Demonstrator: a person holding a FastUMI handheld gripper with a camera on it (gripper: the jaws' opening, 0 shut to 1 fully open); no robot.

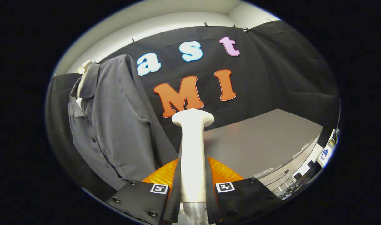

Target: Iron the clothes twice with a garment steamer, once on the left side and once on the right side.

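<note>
My gripper is shut on the white garment steamer, both fingers pressing on its handle. The steamer rises straight ahead between the fingers, and its wide head points away from me. A grey collared shirt hangs on a pale hanger against the black cloth wall, to the left of the steamer. The steamer head stands apart from the shirt, off its right edge and level with its middle. The shirt's lower hem is hidden behind my left finger.
A grey table lies beyond the fingers to the right, its edge curving down toward me. Small items and equipment sit past the table's right end. The black cloth wall closes the back.
</note>
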